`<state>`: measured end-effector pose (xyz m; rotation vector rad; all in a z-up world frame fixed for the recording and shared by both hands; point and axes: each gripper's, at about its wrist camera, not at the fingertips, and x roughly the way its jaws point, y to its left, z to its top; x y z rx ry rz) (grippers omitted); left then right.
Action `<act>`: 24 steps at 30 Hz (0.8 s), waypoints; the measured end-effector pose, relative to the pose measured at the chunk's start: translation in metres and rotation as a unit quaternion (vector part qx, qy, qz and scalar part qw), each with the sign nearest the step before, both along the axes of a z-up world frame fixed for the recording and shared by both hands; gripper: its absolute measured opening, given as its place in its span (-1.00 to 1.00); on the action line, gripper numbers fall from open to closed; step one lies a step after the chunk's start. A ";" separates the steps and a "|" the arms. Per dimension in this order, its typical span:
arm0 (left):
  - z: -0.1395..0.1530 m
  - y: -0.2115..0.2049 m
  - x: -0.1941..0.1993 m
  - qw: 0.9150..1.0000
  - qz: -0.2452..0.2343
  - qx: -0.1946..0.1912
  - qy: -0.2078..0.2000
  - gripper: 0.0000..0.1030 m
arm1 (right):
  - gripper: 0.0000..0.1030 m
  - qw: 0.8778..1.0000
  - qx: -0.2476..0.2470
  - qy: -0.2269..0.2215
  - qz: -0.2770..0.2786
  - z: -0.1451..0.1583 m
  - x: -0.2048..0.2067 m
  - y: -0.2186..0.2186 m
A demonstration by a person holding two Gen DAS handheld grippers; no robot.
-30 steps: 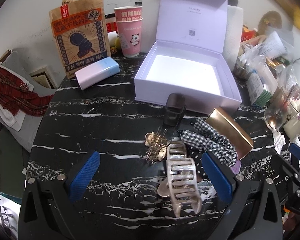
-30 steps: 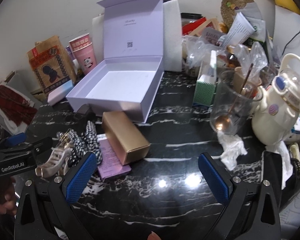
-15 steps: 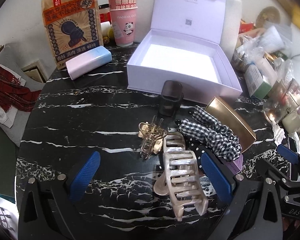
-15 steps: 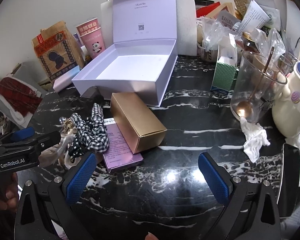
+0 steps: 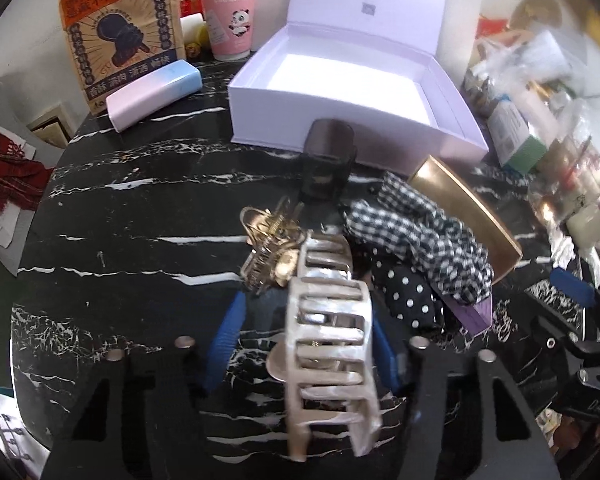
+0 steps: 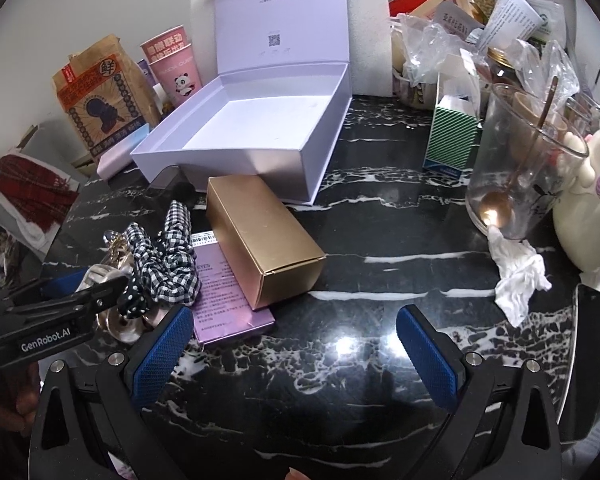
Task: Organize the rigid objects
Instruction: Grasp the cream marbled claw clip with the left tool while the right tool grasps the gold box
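Two grippers work over the black marble table (image 6: 380, 240). Farthest left, the left gripper (image 5: 306, 344) has just been closing its jaws around the pearly claw clip (image 5: 328, 340); the right pad looks to be against the clip's side, while the left pad stands visibly off it, so no firm clamp yet. Just behind lie a gold claw clip (image 5: 268, 252), a checked scrunchie (image 5: 420, 232) and a gold box (image 6: 260, 236), with the open lilac box (image 6: 244, 128) beyond them. Farther right, the right gripper (image 6: 296, 344) hangs with jaws wide apart and empty above bare tabletop. Grasping seems the step in hand; next the jaws should finish closing, then lift the clip clear of the tangled neighbours towards the lilac box.
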<state>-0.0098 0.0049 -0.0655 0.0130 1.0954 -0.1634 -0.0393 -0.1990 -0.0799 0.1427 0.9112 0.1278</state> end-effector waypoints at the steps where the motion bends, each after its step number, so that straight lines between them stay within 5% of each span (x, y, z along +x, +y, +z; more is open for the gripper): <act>1: -0.001 -0.002 -0.001 1.000 -0.003 0.003 0.003 -0.07 | 1.00 1.000 0.000 0.002 0.002 -0.001 0.001 0.001; 7: -0.004 -0.001 -0.013 0.999 -0.030 -0.033 0.009 -0.39 | 1.00 1.000 0.009 0.006 0.008 -0.004 0.005 -0.001; 24: -0.010 -0.005 0.001 0.999 -0.034 -0.030 -0.014 -0.39 | 0.96 0.998 0.006 -0.029 0.049 -0.013 0.039 -0.001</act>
